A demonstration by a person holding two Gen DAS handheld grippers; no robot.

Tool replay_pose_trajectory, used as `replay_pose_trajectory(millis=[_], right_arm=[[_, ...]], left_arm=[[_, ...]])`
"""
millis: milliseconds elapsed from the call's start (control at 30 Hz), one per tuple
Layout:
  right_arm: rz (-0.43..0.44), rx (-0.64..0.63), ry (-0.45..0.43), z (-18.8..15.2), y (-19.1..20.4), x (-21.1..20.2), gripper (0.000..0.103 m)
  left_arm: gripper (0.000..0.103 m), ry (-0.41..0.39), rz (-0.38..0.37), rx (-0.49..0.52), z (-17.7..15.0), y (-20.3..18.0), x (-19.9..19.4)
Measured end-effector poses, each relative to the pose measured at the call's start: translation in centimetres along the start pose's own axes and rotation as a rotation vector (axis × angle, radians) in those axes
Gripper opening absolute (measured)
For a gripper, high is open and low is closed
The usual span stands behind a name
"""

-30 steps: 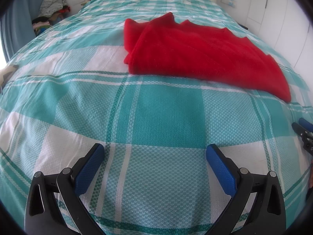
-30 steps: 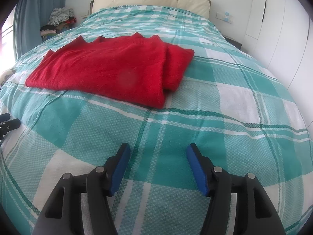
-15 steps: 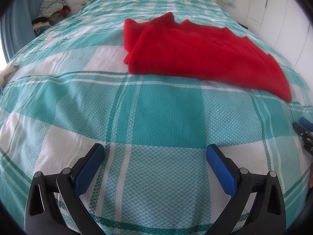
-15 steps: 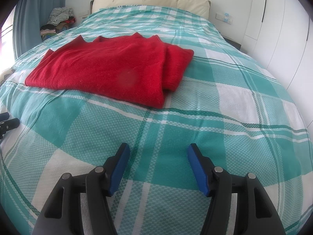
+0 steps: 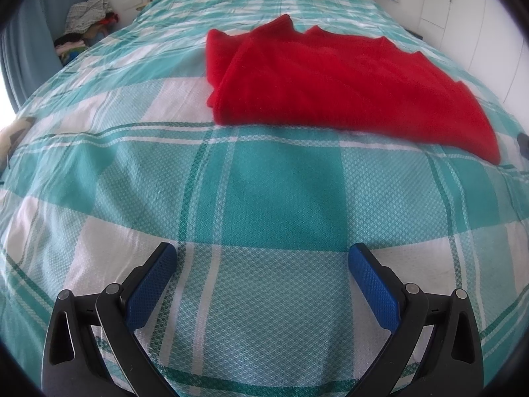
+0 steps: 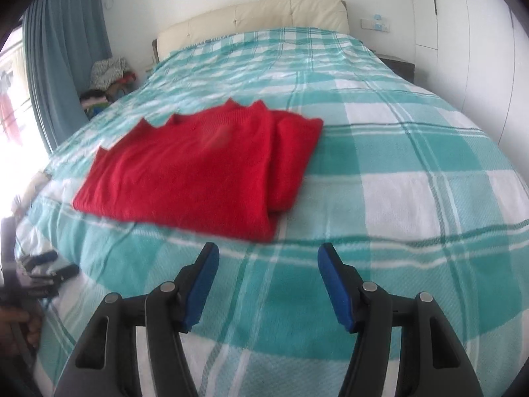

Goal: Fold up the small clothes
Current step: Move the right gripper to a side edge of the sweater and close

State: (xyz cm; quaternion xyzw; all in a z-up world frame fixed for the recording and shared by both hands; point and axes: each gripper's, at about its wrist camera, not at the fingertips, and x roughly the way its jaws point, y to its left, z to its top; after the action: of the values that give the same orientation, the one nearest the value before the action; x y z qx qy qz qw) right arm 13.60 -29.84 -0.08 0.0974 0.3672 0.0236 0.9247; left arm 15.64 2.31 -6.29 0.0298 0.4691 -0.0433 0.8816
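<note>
A red knitted garment (image 5: pixel 337 82) lies folded flat on the teal and white checked bedspread (image 5: pixel 284 192); it also shows in the right wrist view (image 6: pixel 205 172). My left gripper (image 5: pixel 263 253) is open and empty, low over the bedspread, well short of the garment's near edge. My right gripper (image 6: pixel 267 251) is open and empty, raised above the bed just in front of the garment's near right corner. The left gripper (image 6: pixel 43 264) shows at the left edge of the right wrist view.
A cream headboard (image 6: pixel 251 20) stands at the far end of the bed. A pile of clothes (image 6: pixel 105 79) sits left of the bed beside a blue curtain (image 6: pixel 62 66). White wardrobe doors (image 6: pixel 479 33) run along the right.
My right gripper has lifted and tilted, so the bed and garment sit lower and further off in its view. My left gripper has barely moved. Both stay open.
</note>
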Motion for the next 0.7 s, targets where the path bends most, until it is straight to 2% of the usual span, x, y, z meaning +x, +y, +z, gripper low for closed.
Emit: replay_pose_trajectory(millis=[133,233,333,400,433,467,533,600,700], right_arm=[[0.056,0.188,0.087,4.6,-3.9,5.2,0.063],[0.103,0.278,0.143,5.4,-5.1,8.9,0.062],[0.189,0.286,0.150,5.4,-3.7,10.7,0.063],[0.202,0.252,0.205,5.3,-2.0,12.1,0.051],[0.195,0.222,0.231,5.3,-1.0,12.6,0.037],[0.158,0.180,0.237,5.5,-0.1,12.7,0.026],[0.079,0.139,0.213,6.2,1.2,12.1,0.012],[0.049,0.164,0.176,7.3,2.2,10.7,0.011],[0.100,0.140,0.120,10.2,6.1,8.6,0.010]], left_arm=[[0.103,0.006,-0.005,-0.003,0.0,0.2,-0.1],[0.103,0.013,-0.014,-0.011,0.1,0.3,-0.2],[0.103,0.021,-0.014,-0.014,0.3,0.2,-0.2],[0.103,0.026,-0.020,-0.017,0.4,0.3,-0.4],[0.102,0.028,-0.028,-0.021,0.5,0.4,-0.5],[0.102,0.029,-0.038,-0.029,0.5,0.5,-0.6],[0.102,0.029,-0.066,-0.056,0.6,1.2,-1.1],[0.102,0.021,-0.090,-0.094,0.8,2.2,-1.9],[0.102,-0.006,-0.077,-0.131,1.1,3.9,-3.2]])
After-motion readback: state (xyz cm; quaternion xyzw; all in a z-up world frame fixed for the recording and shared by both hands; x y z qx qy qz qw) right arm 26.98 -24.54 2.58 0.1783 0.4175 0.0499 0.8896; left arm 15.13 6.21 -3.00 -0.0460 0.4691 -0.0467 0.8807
